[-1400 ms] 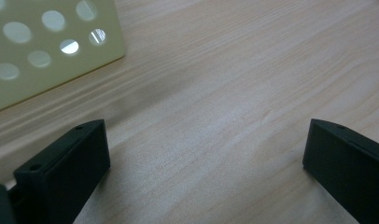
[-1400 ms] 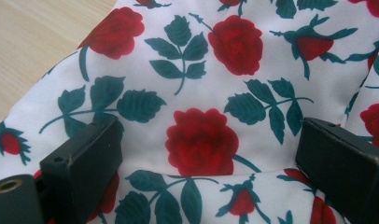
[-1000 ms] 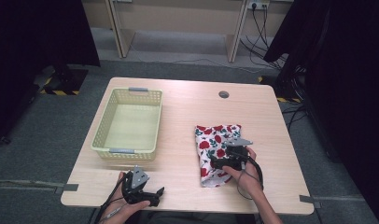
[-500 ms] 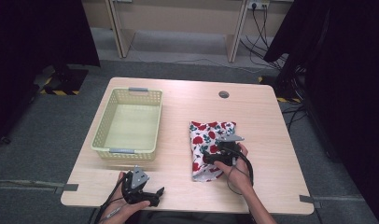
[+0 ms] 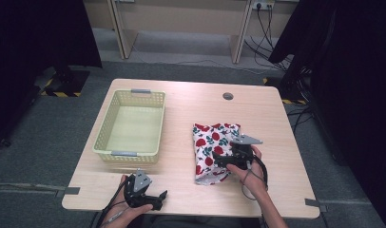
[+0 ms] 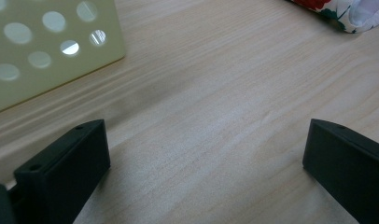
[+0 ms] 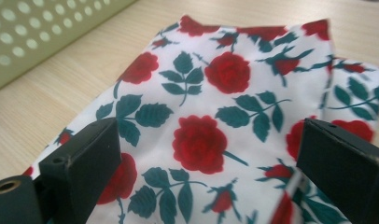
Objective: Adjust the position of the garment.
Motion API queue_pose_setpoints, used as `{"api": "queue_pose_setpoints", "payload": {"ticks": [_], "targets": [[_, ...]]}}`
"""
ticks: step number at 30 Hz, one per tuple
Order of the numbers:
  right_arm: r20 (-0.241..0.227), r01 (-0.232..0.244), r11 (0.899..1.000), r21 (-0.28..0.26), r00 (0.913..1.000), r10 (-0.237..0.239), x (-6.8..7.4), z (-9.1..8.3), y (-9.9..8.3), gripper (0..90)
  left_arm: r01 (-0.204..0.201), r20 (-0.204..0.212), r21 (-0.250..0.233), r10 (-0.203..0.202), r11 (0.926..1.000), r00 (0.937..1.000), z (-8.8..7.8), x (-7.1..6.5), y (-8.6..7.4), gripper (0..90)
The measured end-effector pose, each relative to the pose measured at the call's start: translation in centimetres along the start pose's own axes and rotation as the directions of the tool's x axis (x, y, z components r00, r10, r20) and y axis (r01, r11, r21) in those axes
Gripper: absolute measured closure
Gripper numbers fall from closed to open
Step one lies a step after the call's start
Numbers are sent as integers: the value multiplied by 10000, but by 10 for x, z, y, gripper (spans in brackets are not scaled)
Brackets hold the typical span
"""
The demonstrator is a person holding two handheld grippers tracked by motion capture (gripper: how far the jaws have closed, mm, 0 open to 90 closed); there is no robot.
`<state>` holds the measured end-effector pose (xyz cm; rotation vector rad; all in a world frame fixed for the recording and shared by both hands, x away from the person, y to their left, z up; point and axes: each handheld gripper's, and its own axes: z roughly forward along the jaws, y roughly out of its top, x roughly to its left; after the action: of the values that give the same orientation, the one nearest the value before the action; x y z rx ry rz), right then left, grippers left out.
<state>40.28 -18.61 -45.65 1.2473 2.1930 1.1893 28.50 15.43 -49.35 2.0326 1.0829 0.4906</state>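
A folded white cloth with red roses and green leaves [image 5: 211,145] lies on the wooden table [image 5: 196,107], right of centre. My right gripper [image 5: 218,160] rests on its right part, open, its jaws standing wide over the printed fabric [image 7: 211,126]. My left gripper [image 5: 158,198] sits near the table's front edge, left of centre, open over bare wood [image 6: 206,154]. A corner of the cloth [image 6: 346,11] shows at the far top right of the left gripper view.
A pale yellow-green perforated basket [image 5: 105,137] stands empty on the left half of the table; its wall [image 6: 38,56] is close ahead of the left gripper and also shows as the basket wall [image 7: 38,37] beyond the cloth. A cable hole [image 5: 227,96] lies at the back.
The right gripper and the cloth under it have slid a little toward the left and back. The left gripper has stayed in place.
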Motion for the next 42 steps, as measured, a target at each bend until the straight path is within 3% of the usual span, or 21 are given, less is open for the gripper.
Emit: {"api": "queue_pose_setpoints", "payload": {"ticks": [5,14,23,42], "targets": [[-175,-93,9996,-274,9998,88,-11,-19,2,66,-1,0,-2,1,10000,10000,0,0,0,0],[-71,-135,9999,75,9999,136,-27,-44,-14,65,4,-6,3,-4,10000,10000,0,0,0,0],[-91,136,9994,330,9999,-133,-30,-56,-32,64,4,-5,-6,-4,10000,10000,0,0,0,0],[-181,-65,9996,272,9998,70,-29,-82,-63,56,1,-6,41,-1,10000,10000,0,0,0,0]]}}
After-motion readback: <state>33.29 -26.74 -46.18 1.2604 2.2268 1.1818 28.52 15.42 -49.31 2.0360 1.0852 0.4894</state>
